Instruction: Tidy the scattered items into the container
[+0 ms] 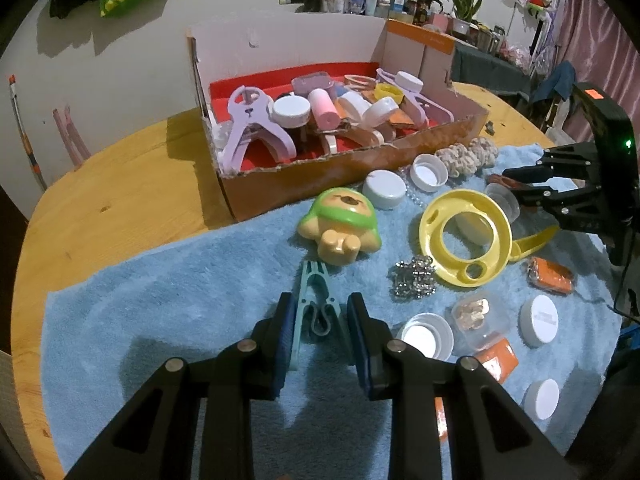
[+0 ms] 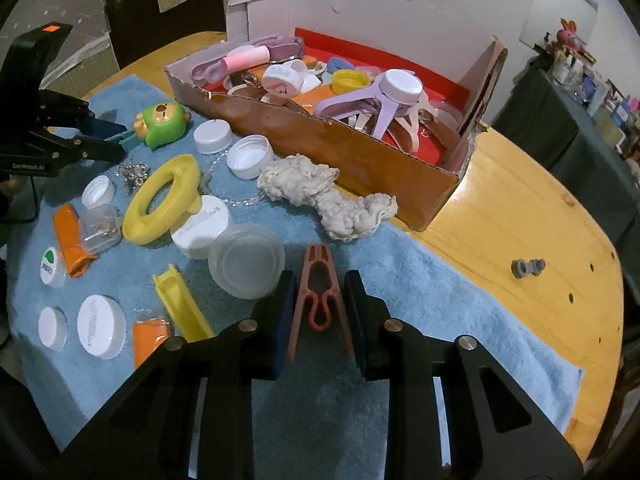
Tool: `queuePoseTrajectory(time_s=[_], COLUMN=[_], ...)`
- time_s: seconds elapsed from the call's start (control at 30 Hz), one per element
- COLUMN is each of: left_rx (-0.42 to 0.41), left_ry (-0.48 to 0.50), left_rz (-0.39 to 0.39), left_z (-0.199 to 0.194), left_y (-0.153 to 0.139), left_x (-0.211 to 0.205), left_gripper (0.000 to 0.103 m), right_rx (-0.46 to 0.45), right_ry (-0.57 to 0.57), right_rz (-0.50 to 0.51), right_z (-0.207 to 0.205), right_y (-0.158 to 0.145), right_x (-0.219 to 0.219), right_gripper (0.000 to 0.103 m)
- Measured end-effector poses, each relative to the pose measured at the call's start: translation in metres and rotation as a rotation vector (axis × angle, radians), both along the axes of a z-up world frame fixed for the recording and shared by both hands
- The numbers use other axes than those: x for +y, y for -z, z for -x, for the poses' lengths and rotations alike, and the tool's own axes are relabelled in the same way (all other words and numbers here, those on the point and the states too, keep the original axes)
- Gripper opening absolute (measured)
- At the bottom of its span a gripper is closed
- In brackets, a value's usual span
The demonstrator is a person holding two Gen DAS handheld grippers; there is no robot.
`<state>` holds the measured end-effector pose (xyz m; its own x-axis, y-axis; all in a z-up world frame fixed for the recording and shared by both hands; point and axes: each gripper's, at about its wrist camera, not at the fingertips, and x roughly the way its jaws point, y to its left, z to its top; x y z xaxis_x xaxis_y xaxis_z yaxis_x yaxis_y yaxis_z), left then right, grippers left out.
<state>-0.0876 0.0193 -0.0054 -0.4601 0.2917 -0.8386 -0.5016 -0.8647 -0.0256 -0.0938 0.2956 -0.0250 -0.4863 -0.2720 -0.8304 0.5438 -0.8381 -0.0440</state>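
The left tool (image 1: 318,330) is closed on a teal clothes peg (image 1: 316,300), its blue pads pressing the peg's two handle legs just behind the spring loop; the right tool (image 2: 316,314) has a reddish-brown clothes peg (image 2: 318,292) between its pads, which look to touch the splayed legs. Both pegs lie on the blue towel (image 1: 180,292) that covers the counter (image 1: 120,184). I judge each peg light, stiff plastic, springy where squeezed and a little slippery, so a hold across the legs near the spring is the sound one; pinching nearer the tips would open the mouth or let it squirt out. Beyond them lie light, hard pieces: white caps, a yellow ring (image 1: 466,236), a green-hooded toy (image 1: 340,226), and a soft, squashable cream tuft (image 2: 332,200). Farthest stands the cardboard box (image 1: 320,176), already well filled with clips and lids. Whether either peg is lifted clear of the towel cannot be told; the tools hide the pegs' rear ends; the box's near wall conceals its floor; small clear tubs on the towel are hard to read.
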Motion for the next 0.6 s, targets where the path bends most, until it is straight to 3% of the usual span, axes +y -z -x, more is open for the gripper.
queuePoseTrajectory(time_s=[0.1, 0.6], left_rx=[0.009, -0.004], left_ry=[-0.003, 0.001], left_rz=[0.004, 0.027], left_z=[0.0006, 0.0019], left_y=[-0.0017, 0.0049], left_x=[0.0001, 0.0003], left_gripper=[0.028, 0.028], right_rx=[-0.001, -0.015], right_ry=[0.020, 0.035], right_rz=[0.035, -0.009], right_z=[0.0000, -0.0044], right_y=[-0.0038, 0.0033], right_x=[0.0062, 0.0068], right_gripper=[0.024, 0.024])
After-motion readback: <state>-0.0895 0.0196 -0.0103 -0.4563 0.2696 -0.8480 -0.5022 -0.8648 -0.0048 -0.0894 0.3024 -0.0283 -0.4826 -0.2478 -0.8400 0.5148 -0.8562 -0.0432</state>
